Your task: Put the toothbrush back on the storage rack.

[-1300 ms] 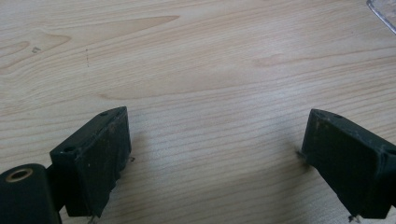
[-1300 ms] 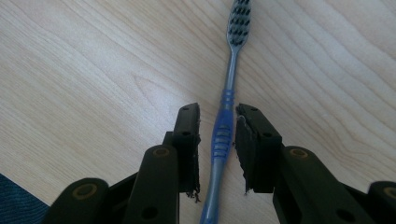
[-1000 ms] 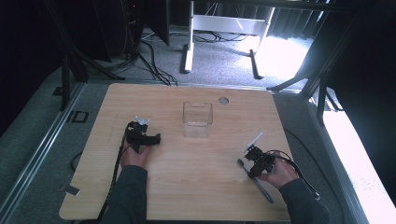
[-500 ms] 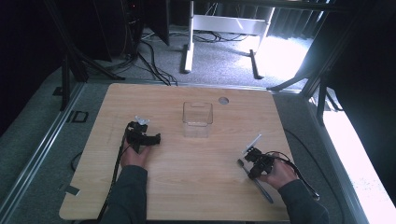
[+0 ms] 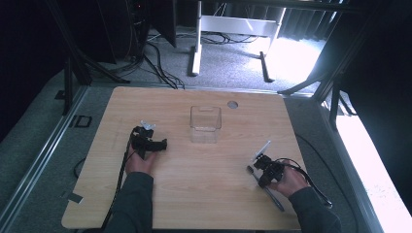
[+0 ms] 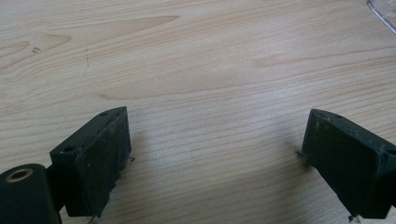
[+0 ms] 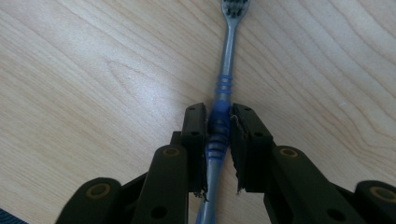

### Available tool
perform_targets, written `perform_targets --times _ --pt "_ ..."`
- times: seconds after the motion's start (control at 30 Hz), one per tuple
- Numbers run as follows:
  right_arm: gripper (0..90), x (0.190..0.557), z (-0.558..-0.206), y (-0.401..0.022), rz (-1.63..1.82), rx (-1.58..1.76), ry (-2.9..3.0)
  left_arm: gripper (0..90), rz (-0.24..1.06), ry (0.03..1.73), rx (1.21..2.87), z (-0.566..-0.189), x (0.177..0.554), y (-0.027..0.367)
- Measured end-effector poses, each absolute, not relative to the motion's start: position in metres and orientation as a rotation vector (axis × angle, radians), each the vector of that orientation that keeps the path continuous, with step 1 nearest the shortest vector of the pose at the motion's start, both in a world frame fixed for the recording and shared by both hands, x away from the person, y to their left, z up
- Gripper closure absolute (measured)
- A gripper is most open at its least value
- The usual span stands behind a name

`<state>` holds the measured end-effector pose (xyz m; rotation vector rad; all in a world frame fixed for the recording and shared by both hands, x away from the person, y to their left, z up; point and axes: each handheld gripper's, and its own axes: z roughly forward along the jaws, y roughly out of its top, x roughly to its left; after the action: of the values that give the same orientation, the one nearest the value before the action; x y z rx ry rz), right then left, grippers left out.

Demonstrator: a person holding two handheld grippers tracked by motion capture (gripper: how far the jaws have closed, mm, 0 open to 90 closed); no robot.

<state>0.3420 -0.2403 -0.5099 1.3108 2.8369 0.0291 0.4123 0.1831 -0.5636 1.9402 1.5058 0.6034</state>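
Right gripper (image 7: 218, 135): the two black jaws have just been closing and now pinch the grey and blue plastic toothbrush (image 7: 223, 100) at the ribbed blue grip section of its handle. In the right gripper view the pads press on both sides of the handle with no visible gap. The toothbrush lies flat on the light wooden table (image 7: 93, 79); its dark bristled head points away from the gripper, and the rest of the handle runs back beneath the jaws.

In the high view the right gripper (image 5: 262, 167) sits on the table, well to the right of and nearer the person than the clear square plastic container (image 5: 205, 124), with the toothbrush (image 5: 274, 199) extending from the jaws back towards the person's right hand (image 5: 291, 180). Whether the brush is lifted clear of the surface cannot be confirmed from this view; it appears to rest on it.

Left gripper (image 6: 212, 154): jaws spread wide, nothing between them, bare wood grain beneath. A corner of the clear container (image 6: 385, 14) shows at the upper right of the left gripper view. In the high view the left gripper (image 5: 155, 144) lies to the left of the container, apart from it, held by the person's left hand (image 5: 141, 162).

The container stands upright near the table's (image 5: 204, 194) middle, towards its far edge. A small round grey grommet (image 5: 232, 104) sits in the tabletop just beyond the container, to its right.
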Motion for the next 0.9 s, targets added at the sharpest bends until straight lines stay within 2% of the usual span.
perform_targets --times 0.9 --pt "77.6 0.3419 -0.5159 -0.2366 -0.036 1.287 2.837 8.3 0.603 1.506 1.94 -0.5636 0.4123 0.1831"
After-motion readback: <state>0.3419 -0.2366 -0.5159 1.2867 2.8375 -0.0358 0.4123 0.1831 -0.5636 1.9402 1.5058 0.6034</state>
